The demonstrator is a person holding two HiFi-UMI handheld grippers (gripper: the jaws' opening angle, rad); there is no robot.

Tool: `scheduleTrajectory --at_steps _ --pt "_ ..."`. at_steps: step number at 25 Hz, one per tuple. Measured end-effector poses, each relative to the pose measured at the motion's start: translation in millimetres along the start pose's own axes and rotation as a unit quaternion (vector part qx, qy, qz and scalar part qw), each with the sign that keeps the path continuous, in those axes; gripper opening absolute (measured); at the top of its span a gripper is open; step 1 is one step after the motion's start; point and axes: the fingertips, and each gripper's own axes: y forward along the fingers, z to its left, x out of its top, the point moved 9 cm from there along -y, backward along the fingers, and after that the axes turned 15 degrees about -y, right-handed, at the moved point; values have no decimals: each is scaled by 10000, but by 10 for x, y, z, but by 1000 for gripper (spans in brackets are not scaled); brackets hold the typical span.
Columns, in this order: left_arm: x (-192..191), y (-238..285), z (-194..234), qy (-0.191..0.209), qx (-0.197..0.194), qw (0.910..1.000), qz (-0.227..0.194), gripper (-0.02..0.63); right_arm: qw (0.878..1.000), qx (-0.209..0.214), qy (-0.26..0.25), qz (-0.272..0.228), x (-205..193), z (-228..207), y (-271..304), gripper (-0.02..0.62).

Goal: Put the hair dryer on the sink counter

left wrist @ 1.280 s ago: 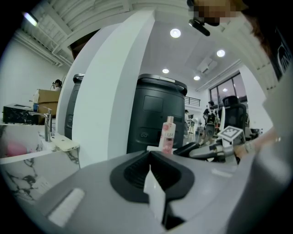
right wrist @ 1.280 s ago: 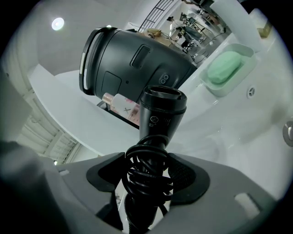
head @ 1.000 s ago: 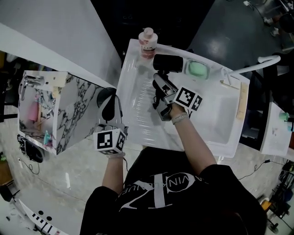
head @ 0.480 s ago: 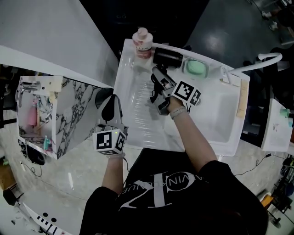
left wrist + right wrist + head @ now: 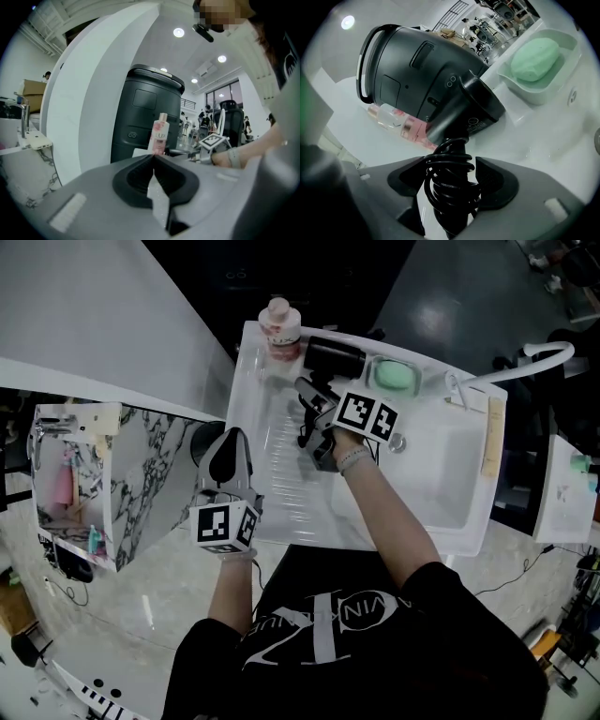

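Closest in, the left hand-held gripper (image 5: 153, 161) is closed and empty. Further out, the right hand-held gripper (image 5: 452, 180) has its jaws opening, pads touching the cord coiled round the handle of the hair dryer (image 5: 476, 110). The dryer's barrel looks to be resting on the white desk (image 5: 543, 140), between the pink bottle (image 5: 401, 124) and the soap dish (image 5: 539, 75). I reckon it's hard, slick plastic and nose-heavy. The springy cord could slip, so the handle is the best place to grab.
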Motion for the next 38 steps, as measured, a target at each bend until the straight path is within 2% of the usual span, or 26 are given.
scheduleTrajectory --at_steps 3,10,17,29,38 --pt "-9 -4 -19 -17 -31 10000 11 0 10000 49 30 25 -5 -31 25 331" --pt "-6 -39 -5 -65 -24 10000 18 0 9988 -284 -392 115 3 -37 24 386" --pt "-47 -72 -3 -142 0 9999 48 0 9963 -9 -814 268 32 21 -7 444" --pt "-95 -96 -18 -160 -43 9998 100 0 9941 -102 -1037 287 -23 -5 -131 466" --pt "-103 -187 -72 -115 -86 9998 102 0 9918 -17 -1250 272 -120 37 -351 468"
